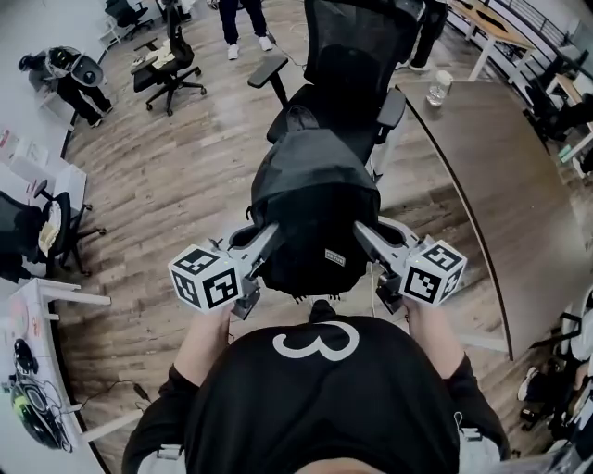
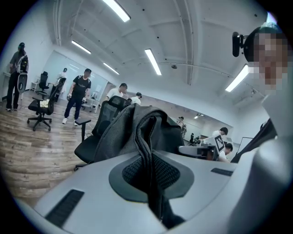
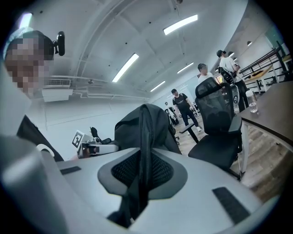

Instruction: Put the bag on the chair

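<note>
Head view, bag near chair seat edge

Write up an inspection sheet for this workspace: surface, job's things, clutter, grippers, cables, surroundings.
Surface: wood-plank floor; dark curved table to the right.
Job's things: black bag held up in front of the black office chair, not yet set on its seat.
Clutter: a glass on the table.
Grippers: left gripper and right gripper are each shut on the bag's fabric, one at either side.
Cables: a thin cable on the floor by the white desk.
Surroundings: other office chairs; people standing beyond.
</note>
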